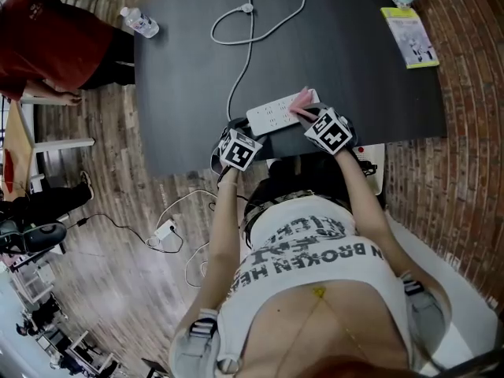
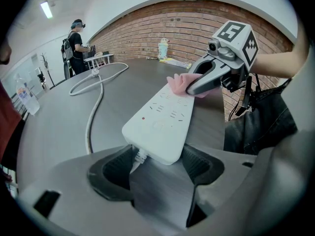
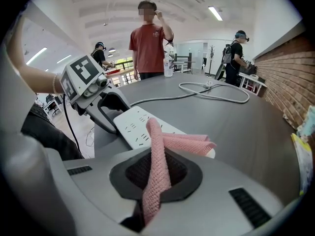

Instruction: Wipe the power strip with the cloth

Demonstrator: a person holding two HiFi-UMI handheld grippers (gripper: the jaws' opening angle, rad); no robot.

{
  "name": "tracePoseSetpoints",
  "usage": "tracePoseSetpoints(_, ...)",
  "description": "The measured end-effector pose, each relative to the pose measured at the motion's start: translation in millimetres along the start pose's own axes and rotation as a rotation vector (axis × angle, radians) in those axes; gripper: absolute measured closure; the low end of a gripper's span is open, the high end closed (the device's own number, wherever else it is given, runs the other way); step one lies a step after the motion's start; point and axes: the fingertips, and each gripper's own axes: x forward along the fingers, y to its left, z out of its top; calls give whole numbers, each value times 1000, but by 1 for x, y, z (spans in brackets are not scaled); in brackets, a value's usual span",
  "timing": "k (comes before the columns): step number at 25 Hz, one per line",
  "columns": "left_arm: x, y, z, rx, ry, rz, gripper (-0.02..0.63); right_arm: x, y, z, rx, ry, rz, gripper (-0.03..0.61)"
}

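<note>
The left gripper (image 2: 157, 159) squeezes the cord end of the white power strip (image 2: 162, 117). At the strip's other end, the right gripper (image 3: 157, 170) pinches the pink cloth (image 3: 186, 142), which lies on the strip (wiping looks under way). Next, I think, slide the cloth toward the cord end. The strip lies on a dark table (image 1: 346, 69); a brick wall (image 2: 187, 28) stands beyond it.

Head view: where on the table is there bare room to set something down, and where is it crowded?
The table is bare left of the cable, nearer than the bottle, and wider between cable and booklet. Crowded at the near edge: left gripper clamps the strip, right gripper holds the cloth on it.
</note>
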Motion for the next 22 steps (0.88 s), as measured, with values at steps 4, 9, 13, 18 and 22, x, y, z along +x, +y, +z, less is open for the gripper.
tracePoseSetpoints(4, 1, 1, 0, -1, -6, 7, 316, 1, -1, -2, 3, -6, -6, 561)
tracePoseSetpoints(9, 3, 1, -1, -2, -2, 11, 316, -1, -1, 0, 13, -10, -17, 562)
tracePoseSetpoints(13, 2, 1, 1, 1, -10, 12, 316, -2, 0, 0, 12, -5, -17, 562)
tracePoseSetpoints(18, -3, 1, 1, 0, 1, 15, 316, -5, -4, -4, 8, 0, -43, 561)
tracePoseSetpoints(22, -6, 1, 2, 0, 4, 16, 316, -10, -16, -13, 34, 0, -68, 562)
